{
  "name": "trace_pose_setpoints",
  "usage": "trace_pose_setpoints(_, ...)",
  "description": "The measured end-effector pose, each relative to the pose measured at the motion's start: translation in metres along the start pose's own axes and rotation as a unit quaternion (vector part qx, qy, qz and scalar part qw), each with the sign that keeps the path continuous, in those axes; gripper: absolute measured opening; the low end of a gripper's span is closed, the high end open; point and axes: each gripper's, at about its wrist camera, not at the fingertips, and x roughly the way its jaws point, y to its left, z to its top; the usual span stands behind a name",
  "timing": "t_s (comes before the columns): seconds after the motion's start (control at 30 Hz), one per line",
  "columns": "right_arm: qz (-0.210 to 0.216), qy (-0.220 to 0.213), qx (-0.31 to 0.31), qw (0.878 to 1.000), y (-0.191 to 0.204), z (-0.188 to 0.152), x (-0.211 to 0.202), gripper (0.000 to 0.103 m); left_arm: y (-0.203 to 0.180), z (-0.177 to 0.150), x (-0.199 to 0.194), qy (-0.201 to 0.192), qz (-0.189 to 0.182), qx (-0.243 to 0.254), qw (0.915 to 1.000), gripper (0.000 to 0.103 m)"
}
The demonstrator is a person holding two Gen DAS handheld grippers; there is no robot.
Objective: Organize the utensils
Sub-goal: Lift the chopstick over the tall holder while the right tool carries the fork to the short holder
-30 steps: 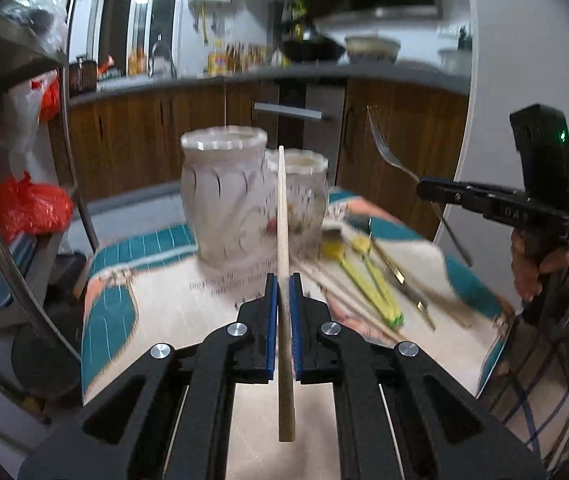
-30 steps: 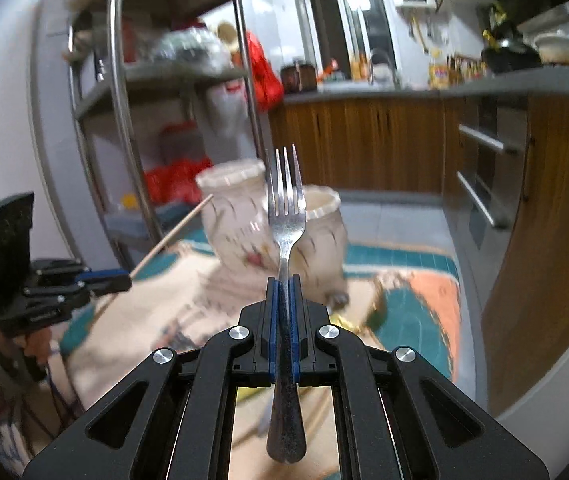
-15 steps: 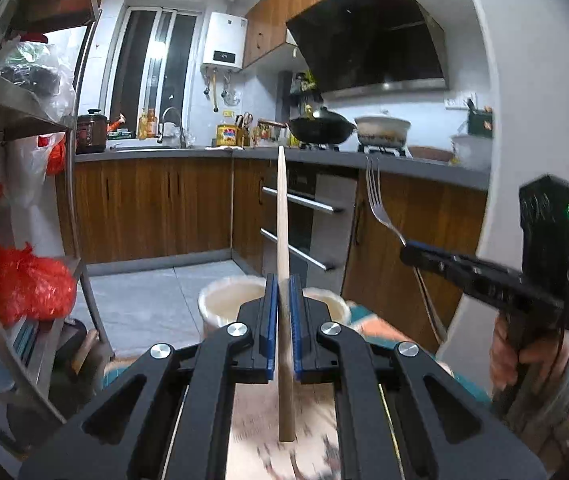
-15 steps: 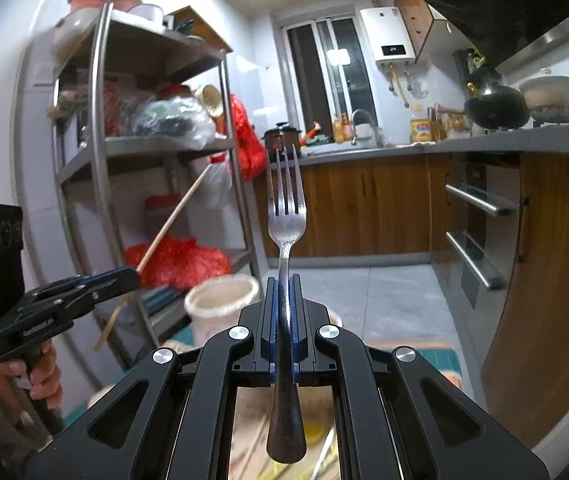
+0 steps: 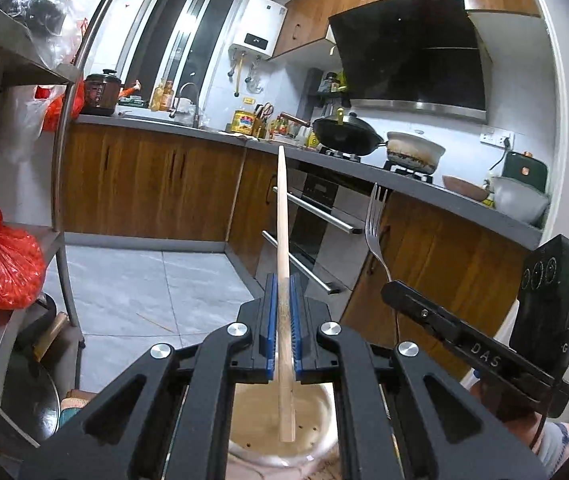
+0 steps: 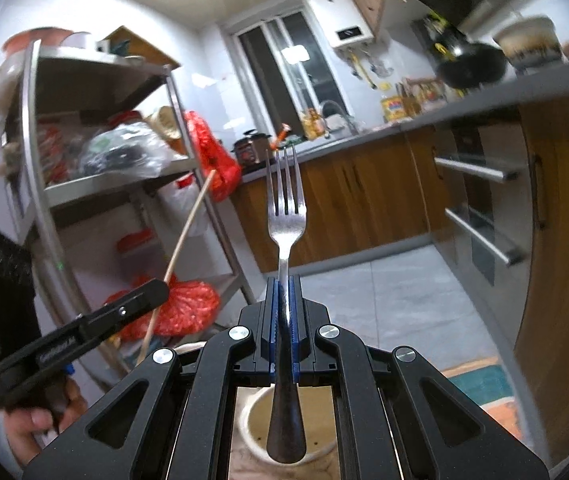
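My left gripper (image 5: 283, 284) is shut on a wooden chopstick (image 5: 282, 216) held upright, its lower end hanging over the mouth of a pale utensil jar (image 5: 316, 446). My right gripper (image 6: 283, 286) is shut on a metal fork (image 6: 285, 216), tines up, its handle end over the opening of another pale jar (image 6: 254, 414). The right gripper (image 5: 394, 290) with the fork (image 5: 376, 220) shows at the right of the left wrist view. The left gripper (image 6: 160, 286) with the chopstick (image 6: 188, 224) shows at the left of the right wrist view.
A metal shelf rack (image 6: 44, 200) with red bags (image 6: 188, 308) stands on the left. Wooden kitchen cabinets (image 5: 144, 184) and an oven (image 5: 316, 220) line the back. A patterned tablecloth (image 6: 480, 384) shows below on the right.
Both grippers have tilted up and come over the jars: the table and loose utensils have dropped out of view, and each jar mouth now lies right under its held utensil.
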Motion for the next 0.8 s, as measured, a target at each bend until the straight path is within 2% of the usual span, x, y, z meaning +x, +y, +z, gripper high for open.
trace_pose_setpoints(0.17,-0.026,-0.002,0.007,1.0,-0.003,-0.011,0.019,0.006,-0.002,-0.015,0.008,-0.02,0.029,0.017,0.9992,0.006)
trace_pose_setpoints(0.33,-0.043,-0.003,-0.025,0.999,0.004,-0.022,0.027,0.006,-0.004,-0.027,0.012,-0.022,0.04,0.03,0.9985,0.006)
trace_pose_setpoints(0.47,-0.051,0.014,-0.05,0.997,0.01,-0.026,0.032,0.006,-0.002,-0.034,0.007,-0.023,0.042,0.035,0.9983,0.006)
trace_pose_setpoints(0.63,-0.064,0.03,-0.095,0.993,0.023,-0.033,0.02,0.006,-0.003,-0.043,-0.011,-0.027,0.047,0.037,0.9979,0.006)
trace_pose_setpoints(0.73,-0.066,0.043,-0.084,0.993,0.022,-0.038,0.011,0.006,-0.001,-0.051,-0.02,-0.027,0.043,0.02,0.9985,0.006)
trace_pose_setpoints(0.8,-0.063,0.046,-0.078,0.994,0.02,-0.04,0.008,0.006,-0.007,-0.058,-0.022,-0.023,0.053,0.039,0.9976,0.006)
